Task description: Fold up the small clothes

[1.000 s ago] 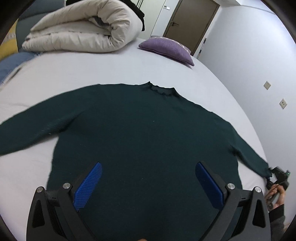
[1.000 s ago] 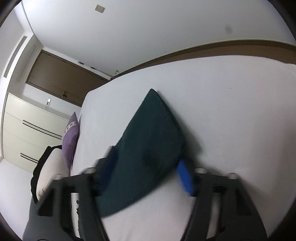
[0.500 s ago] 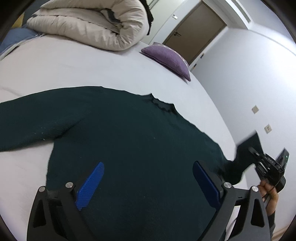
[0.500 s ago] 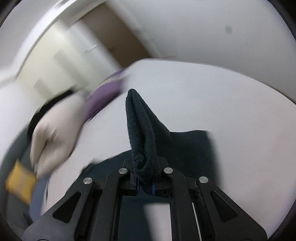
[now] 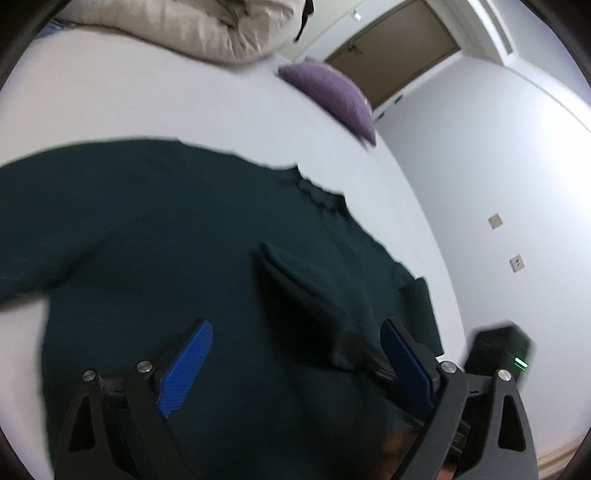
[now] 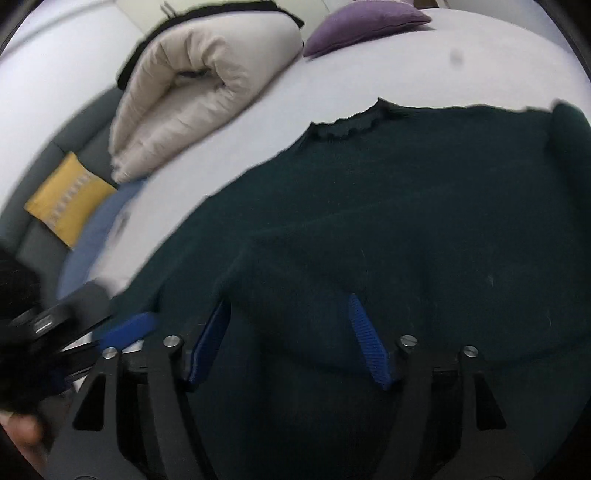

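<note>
A white bed (image 5: 147,103) is shown carrying a dark green sweater (image 5: 166,240), spread flat with one sleeve (image 5: 314,295) folded back across its body. A rolled cream duvet (image 6: 192,85) and a purple pillow (image 6: 365,22) are seen at the far end. The left gripper (image 5: 295,362) is held above the hem, jaws wide apart and empty. The right gripper (image 6: 291,339) is seen with jaws opening, nothing gripped between them.
</note>
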Demonstrator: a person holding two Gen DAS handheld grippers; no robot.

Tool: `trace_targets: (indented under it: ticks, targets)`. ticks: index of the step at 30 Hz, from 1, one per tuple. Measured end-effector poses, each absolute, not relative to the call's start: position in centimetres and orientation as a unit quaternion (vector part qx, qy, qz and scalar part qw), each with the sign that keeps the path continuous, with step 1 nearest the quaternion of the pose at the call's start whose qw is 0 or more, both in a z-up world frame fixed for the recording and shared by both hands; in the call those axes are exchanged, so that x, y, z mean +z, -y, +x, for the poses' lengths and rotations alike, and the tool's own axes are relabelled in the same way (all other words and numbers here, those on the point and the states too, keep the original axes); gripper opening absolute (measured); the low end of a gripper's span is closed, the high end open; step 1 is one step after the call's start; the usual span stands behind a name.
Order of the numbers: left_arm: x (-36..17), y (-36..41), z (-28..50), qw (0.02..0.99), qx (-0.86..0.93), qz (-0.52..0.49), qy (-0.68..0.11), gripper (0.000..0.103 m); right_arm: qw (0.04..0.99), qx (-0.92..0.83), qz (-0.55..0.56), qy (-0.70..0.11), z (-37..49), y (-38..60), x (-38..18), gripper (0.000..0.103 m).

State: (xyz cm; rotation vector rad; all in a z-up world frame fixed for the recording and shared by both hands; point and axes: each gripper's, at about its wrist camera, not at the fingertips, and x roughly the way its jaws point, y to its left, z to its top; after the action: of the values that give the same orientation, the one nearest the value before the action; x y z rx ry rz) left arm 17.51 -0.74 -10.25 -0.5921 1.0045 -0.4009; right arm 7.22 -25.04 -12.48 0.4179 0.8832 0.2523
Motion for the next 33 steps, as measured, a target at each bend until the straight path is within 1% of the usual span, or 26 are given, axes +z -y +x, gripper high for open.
trace_targets:
  ticks: [3, 6, 8, 9, 11, 13, 14, 19, 23, 24, 26, 27, 28, 29, 31, 33]
  targets:
    - [-11.8, 3.0, 19.2, 0.804, -0.184, -0.262, -0.500, 0.092, 0.882, 0.113, 0.230, -0.396, 3.7, 27.1, -11.5, 0.066]
    - [-12.8, 4.9, 20.5, 0.801, -0.174, -0.241, -0.520, 0.078, 0.872, 0.098, 0.302, -0.373, 0.2, 31.7, -9.7, 0.066]
    - [-13.3, 5.6, 20.9, 0.808, -0.158, -0.223, -0.521, 0.064, 0.856, 0.077, 0.367, -0.354, -1.5, 36.1, -9.9, 0.067]
    - [-13.3, 6.0, 21.3, 0.812, -0.150, -0.213, -0.523, 0.058, 0.850, 0.068, 0.389, -0.348, -2.2, 37.7, -9.9, 0.067]
    - [-13.0, 6.4, 21.8, 0.815, -0.138, -0.194, -0.528, 0.030, 0.838, 0.046, 0.433, -0.330, -3.3, 40.9, -10.6, 0.067]
    - [-12.7, 6.3, 22.3, 0.817, -0.135, -0.184, -0.529, 0.015, 0.825, 0.029, 0.461, -0.326, -3.9, 43.3, -11.5, 0.065]
    - [-12.3, 6.2, 22.5, 0.820, -0.138, -0.185, -0.525, 0.010, 0.815, 0.030, 0.481, -0.322, -3.9, 44.2, -12.0, 0.065]
    - [-9.9, 5.0, 23.1, 0.846, -0.147, -0.192, -0.474, 0.009, 0.802, 0.043, 0.502, -0.321, -1.9, 45.9, -12.8, 0.065]
    - [-9.1, 3.4, 23.5, 0.870, -0.146, -0.203, -0.424, 0.009, 0.797, 0.016, 0.525, -0.296, -0.1, 48.2, -12.9, 0.064]
    - [-9.2, 3.0, 23.5, 0.879, -0.139, -0.195, -0.413, 0.009, 0.796, 0.002, 0.533, -0.285, 0.0, 48.9, -13.0, 0.062]
    - [-10.7, 2.9, 24.3, 0.879, -0.126, -0.190, -0.419, 0.010, 0.792, -0.015, 0.551, -0.262, -0.8, 50.8, -13.7, 0.046]
    - [-11.8, 2.7, 24.6, 0.874, -0.121, -0.194, -0.429, 0.010, 0.788, -0.022, 0.559, -0.258, -1.3, 51.7, -14.3, 0.042]
    - [-12.9, 2.6, 24.8, 0.870, -0.115, -0.195, -0.438, 0.010, 0.781, -0.020, 0.571, -0.252, -1.6, 52.3, -15.0, 0.030]
    - [-13.7, 2.5, 24.8, 0.869, -0.113, -0.194, -0.441, 0.010, 0.775, -0.017, 0.582, -0.248, -2.0, 52.9, -15.8, 0.023]
    - [-14.4, 2.6, 24.6, 0.870, -0.115, -0.190, -0.440, 0.010, 0.781, -0.007, 0.575, -0.242, -2.3, 53.1, -16.2, 0.023]
    - [-14.1, 2.6, 24.6, 0.871, -0.115, -0.186, -0.440, 0.010, 0.788, -0.011, 0.561, -0.254, -2.3, 52.9, -15.9, 0.024]
